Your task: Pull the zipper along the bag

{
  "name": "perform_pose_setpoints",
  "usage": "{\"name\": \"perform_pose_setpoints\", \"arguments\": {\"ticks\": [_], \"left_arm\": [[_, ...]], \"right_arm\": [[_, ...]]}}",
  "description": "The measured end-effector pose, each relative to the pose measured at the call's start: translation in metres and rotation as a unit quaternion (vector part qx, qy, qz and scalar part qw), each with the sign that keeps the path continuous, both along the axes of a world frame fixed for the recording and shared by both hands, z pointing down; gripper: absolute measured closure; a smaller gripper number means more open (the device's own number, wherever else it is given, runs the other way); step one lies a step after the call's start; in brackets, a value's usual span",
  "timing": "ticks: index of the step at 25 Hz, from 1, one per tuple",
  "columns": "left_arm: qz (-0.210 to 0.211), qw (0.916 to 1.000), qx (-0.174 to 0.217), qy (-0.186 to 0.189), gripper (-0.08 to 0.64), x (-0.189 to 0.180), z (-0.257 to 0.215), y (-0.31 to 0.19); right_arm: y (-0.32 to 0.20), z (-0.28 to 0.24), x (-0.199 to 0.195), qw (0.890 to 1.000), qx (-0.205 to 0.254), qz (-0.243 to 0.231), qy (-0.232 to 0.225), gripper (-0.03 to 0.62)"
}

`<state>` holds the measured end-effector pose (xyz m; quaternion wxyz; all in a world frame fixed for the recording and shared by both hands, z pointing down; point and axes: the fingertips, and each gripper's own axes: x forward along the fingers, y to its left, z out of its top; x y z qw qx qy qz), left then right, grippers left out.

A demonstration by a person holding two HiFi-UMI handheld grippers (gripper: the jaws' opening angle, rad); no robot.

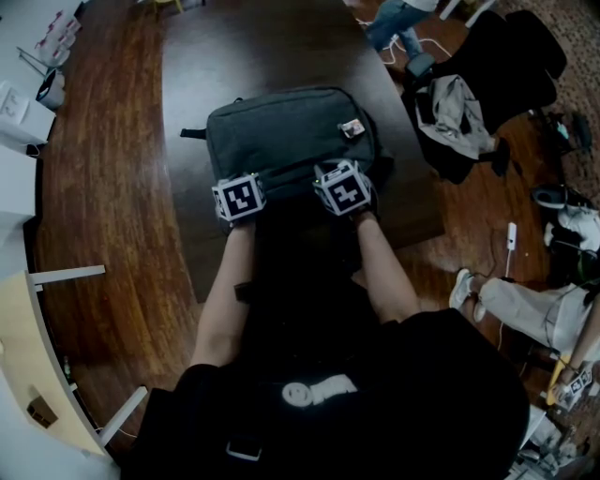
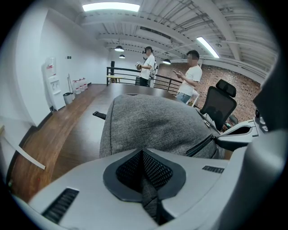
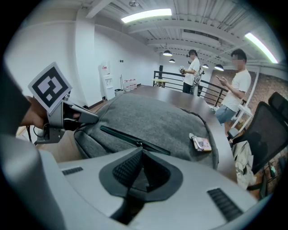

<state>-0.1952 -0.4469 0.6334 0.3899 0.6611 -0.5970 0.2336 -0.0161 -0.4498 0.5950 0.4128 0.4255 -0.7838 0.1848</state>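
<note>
Dark wood table (image 1: 281,37), office room. Bag (image 1: 281,127) at twelve o'clock; your left gripper (image 2: 145,173) pinches its fabric, right gripper (image 3: 139,157) clamps the zip pull (image 3: 140,145).

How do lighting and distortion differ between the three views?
Head view: dim, the dark bag nearly merges with the table. Left gripper view: bright ceiling lamp, strong fisheye curving. Right gripper view: same curving, black corners, bag sharp.

A grey bag (image 1: 291,131) lies flat on the dark table (image 1: 272,47), near my edge. Its short black strap (image 1: 192,134) rests on the tabletop.
</note>
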Motion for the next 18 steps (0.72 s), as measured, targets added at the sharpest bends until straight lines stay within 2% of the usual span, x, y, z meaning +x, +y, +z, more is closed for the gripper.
{"name": "perform_pose_setpoints", "arguments": {"ticks": [18], "left_arm": [[0.001, 0.9999, 0.009, 0.003, 0.562, 0.003, -0.002, -0.003]], "right_arm": [[-0.008, 0.005, 0.013, 1.000, 0.007, 0.012, -0.001, 0.566]]}}
